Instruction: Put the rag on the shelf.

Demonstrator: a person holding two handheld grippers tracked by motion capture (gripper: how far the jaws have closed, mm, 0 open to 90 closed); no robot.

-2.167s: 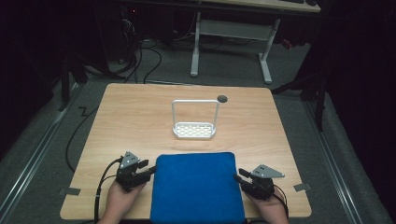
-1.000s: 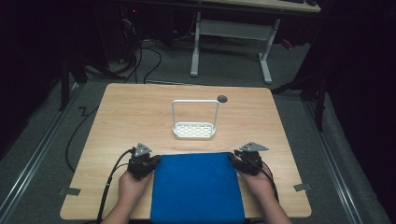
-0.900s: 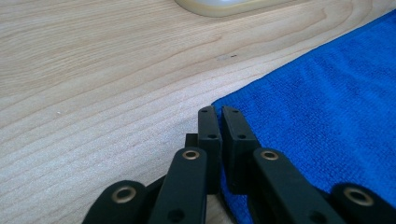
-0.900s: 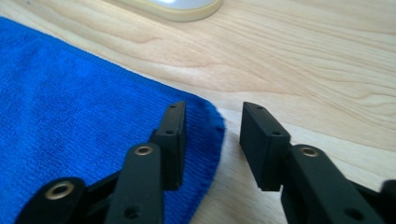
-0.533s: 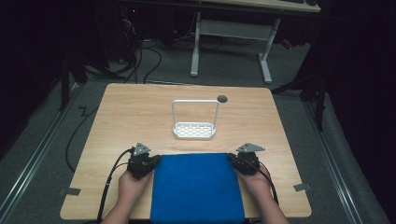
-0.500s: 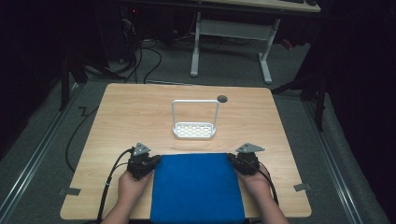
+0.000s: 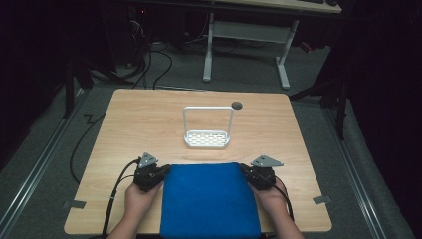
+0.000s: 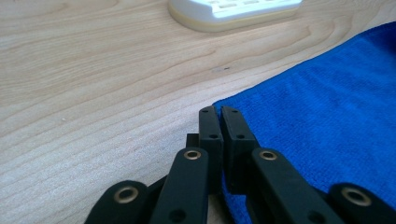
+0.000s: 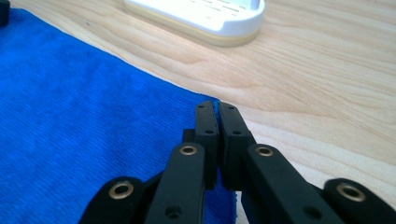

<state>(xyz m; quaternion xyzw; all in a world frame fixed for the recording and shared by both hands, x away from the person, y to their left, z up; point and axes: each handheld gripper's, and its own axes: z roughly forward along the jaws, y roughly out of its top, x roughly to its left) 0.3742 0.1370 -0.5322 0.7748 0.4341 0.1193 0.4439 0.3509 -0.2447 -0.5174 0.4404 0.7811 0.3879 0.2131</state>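
- The blue cloth (image 7: 209, 201) lies flat on the table (image 7: 149, 119), spread between the two tongs, its near edge at the person's side.
- The left gripper (image 7: 163, 172) sits at the cloth's far left corner; in the left gripper view its jaws are pressed together over that corner (image 8: 224, 105), the cloth running off to their right.
- The right gripper (image 7: 245, 172) mirrors it at the far right corner; its jaws are likewise closed on the corner (image 9: 212, 105), the cloth spreading to their left.
- Each hand is at its own corner, neither nearer.
- The white rack (image 7: 207, 137) stands straight ahead of both tongs, apart from the cloth's far edge.
- Judged next: a lift or fold of the far edge, which runs from one tong to the other.
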